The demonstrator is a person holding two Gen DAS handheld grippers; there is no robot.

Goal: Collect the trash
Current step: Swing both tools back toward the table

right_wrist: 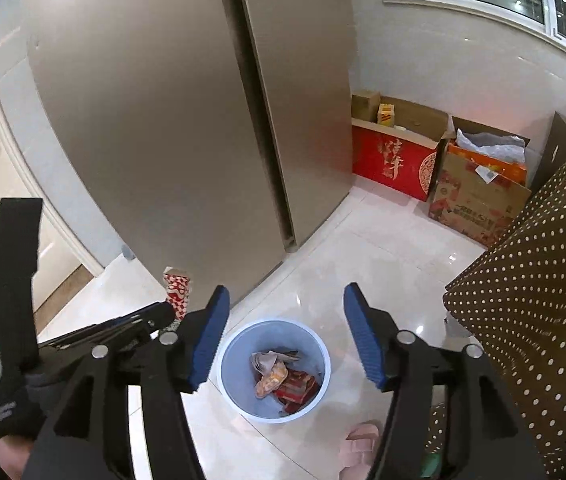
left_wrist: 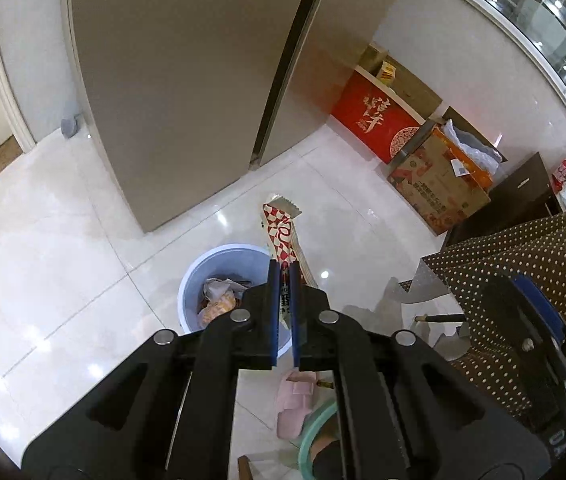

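Observation:
My left gripper point(left_wrist: 283, 270) is shut on a red-and-white patterned wrapper point(left_wrist: 283, 236), held upright above and just right of the light blue trash bin point(left_wrist: 193, 280). The bin holds crumpled paper and snack wrappers point(left_wrist: 219, 304). In the right wrist view my right gripper point(right_wrist: 286, 300) is open and empty, hovering above the same bin point(right_wrist: 235, 364), which holds trash point(right_wrist: 283, 376). The left gripper and its wrapper point(right_wrist: 178, 292) show at the left of that view.
A tall beige fridge point(left_wrist: 171, 80) stands behind the bin. Red and brown cardboard boxes point(right_wrist: 435, 164) line the far wall. A table with a brown polka-dot cloth point(right_wrist: 535, 280) is on the right. A pink slipper point(right_wrist: 357, 448) lies by the bin.

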